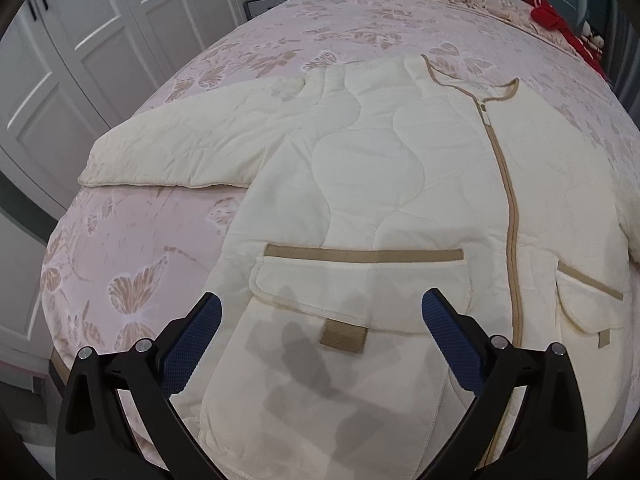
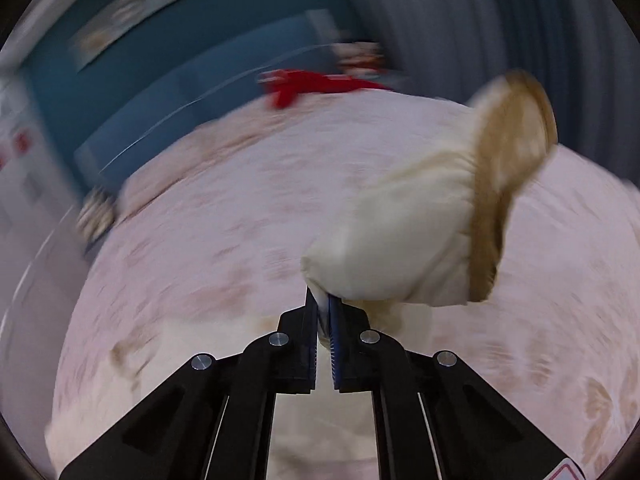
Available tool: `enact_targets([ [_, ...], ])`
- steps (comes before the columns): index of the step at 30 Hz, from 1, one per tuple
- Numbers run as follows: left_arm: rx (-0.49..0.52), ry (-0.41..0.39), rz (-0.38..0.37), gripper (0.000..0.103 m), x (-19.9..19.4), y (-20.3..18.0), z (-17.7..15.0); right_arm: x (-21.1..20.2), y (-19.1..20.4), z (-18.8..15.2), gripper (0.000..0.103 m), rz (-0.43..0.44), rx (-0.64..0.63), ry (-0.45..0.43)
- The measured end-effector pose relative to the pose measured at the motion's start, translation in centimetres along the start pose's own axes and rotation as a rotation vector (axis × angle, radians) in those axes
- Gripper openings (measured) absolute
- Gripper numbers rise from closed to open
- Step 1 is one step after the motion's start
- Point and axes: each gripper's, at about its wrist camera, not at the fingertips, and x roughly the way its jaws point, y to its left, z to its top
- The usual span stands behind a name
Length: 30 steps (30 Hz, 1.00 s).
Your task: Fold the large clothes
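Our right claw (image 2: 323,304) pinches the jacket sleeve (image 2: 404,232), lifted over the bed (image 2: 200,240); our left claw (image 1: 320,312) hangs released above the jacket (image 1: 400,184).

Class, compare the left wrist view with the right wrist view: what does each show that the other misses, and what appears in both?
Only the left wrist view shows the cream quilted jacket laid flat, with its tan zipper, flap pocket, outstretched sleeve and the white wardrobe doors; the left gripper hangs over it, jaws wide open.

Only the right wrist view, blurred, shows the right gripper shut on a sleeve cuff with a tan lining.

Both show the pink butterfly bedspread and a red item at the far edge.
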Motion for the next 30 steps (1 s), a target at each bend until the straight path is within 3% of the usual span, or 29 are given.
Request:
enact_targets([
  [2,-0.029,-0.005,-0.011,0.098,-0.2,1.0,0.2,-0.8,8.6,-2.0,0.006,0.132,-0.167,0.039],
  [5,-0.063,-0.01,-0.027,0.098,-0.5,2.4,0.5,-0.6,18.0,-6.8,0.006,0.305,-0.312,0.134],
  [8,-0.098,-0.011,-0.05,0.098,-0.6,4.1,0.9,0.9,24.8,-12.6,0.005,0.366,-0.44,0.222],
  [12,-0.139,-0.017,-0.105,0.098,-0.4,5.8,1.6,3.7,29.1,-19.8,0.006,0.386,-0.528,0.357],
  [14,-0.161,-0.023,-0.153,0.098,-0.2,6.3,2.2,4.7,29.6,-22.7,0.013,0.375,-0.565,0.406],
  [17,-0.189,-0.015,-0.252,0.098,0.8,6.2,3.4,4.8,28.9,-26.1,0.014,0.357,-0.569,0.477],
  [19,-0.212,-0.008,-0.323,0.098,1.8,5.6,4.6,3.7,27.1,-26.0,0.015,0.383,-0.516,0.496],
  [21,-0.232,0.001,-0.385,0.098,2.8,4.8,5.5,1.9,25.1,-25.9,0.025,0.416,-0.441,0.496],
  [23,-0.259,0.058,-0.452,0.098,4.8,3.2,6.6,0.1,22.2,-25.0,0.07,0.394,-0.364,0.446],
  [24,-0.275,0.09,-0.477,0.098,5.6,2.7,6.8,-0.7,21.1,-24.4,0.074,0.371,-0.33,0.403],
  [25,-0.295,0.122,-0.515,0.098,6.4,2.1,7.0,-1.4,19.8,-23.8,0.075,0.357,-0.294,0.367],
  [28,-0.358,0.169,-0.585,0.098,6.9,1.0,6.4,-1.9,16.3,-22.1,0.075,0.297,-0.199,0.374],
  [30,-0.376,0.195,-0.585,0.098,7.0,0.5,5.5,-2.1,14.4,-21.2,0.075,0.256,-0.156,0.345],
])
